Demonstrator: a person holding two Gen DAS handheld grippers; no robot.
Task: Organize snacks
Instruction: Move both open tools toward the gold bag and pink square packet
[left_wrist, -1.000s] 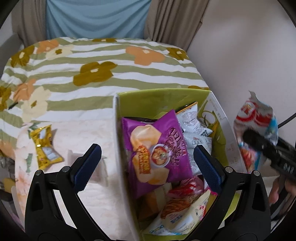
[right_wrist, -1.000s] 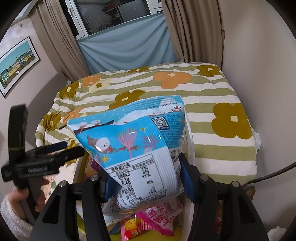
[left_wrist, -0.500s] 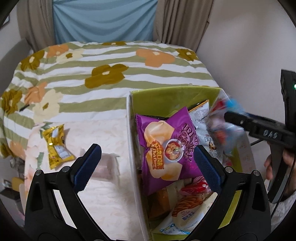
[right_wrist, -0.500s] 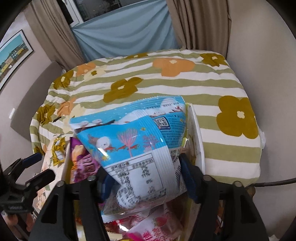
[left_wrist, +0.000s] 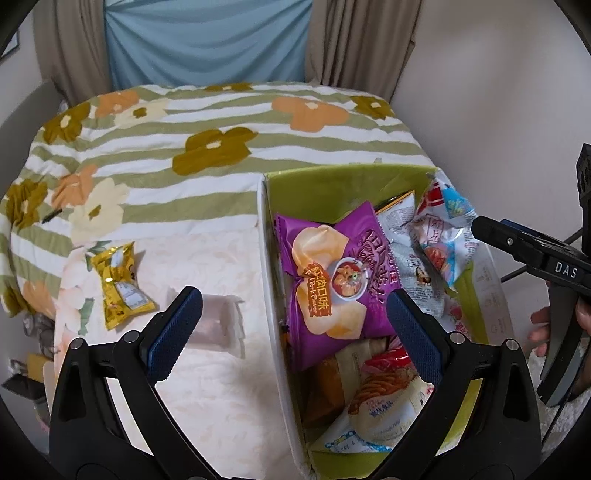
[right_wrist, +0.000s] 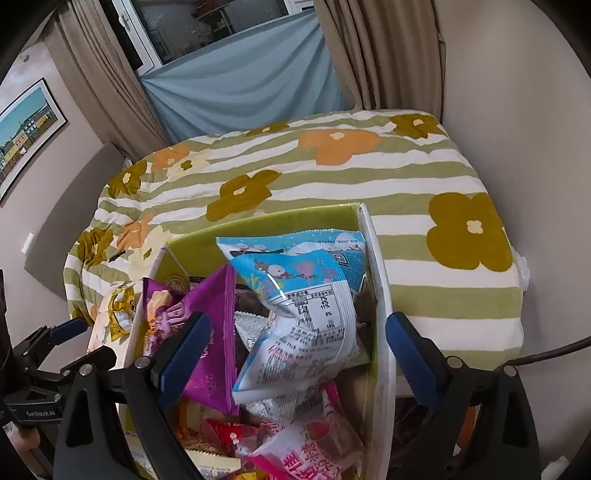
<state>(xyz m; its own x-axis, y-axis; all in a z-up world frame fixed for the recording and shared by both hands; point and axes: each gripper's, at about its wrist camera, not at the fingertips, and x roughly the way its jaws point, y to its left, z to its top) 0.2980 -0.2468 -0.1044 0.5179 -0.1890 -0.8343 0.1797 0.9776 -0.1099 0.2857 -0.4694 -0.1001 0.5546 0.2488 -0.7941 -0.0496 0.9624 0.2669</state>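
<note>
A green-lined box (left_wrist: 332, 181) holds several snack packs, a purple chip bag (left_wrist: 332, 273) on top. A blue-and-white snack bag (right_wrist: 306, 310) lies loose in the box at its right side; it also shows in the left wrist view (left_wrist: 443, 236). My right gripper (right_wrist: 297, 350) is open just above that bag, no longer holding it; it shows from the side in the left wrist view (left_wrist: 480, 225). My left gripper (left_wrist: 291, 325) is open and empty over the box's left wall. A yellow snack pack (left_wrist: 120, 284) lies on the cloth left of the box.
The box (right_wrist: 376, 295) sits on a floral striped blanket (left_wrist: 221, 122) on a bed. A small clear packet (left_wrist: 221, 325) lies by the left gripper. A wall runs along the right, curtains at the back. A cable (right_wrist: 546, 350) crosses lower right.
My right gripper carried the blue-and-white bag down into the box and opened, leaving the bag lying there. My left gripper stayed open, shifting slightly.
</note>
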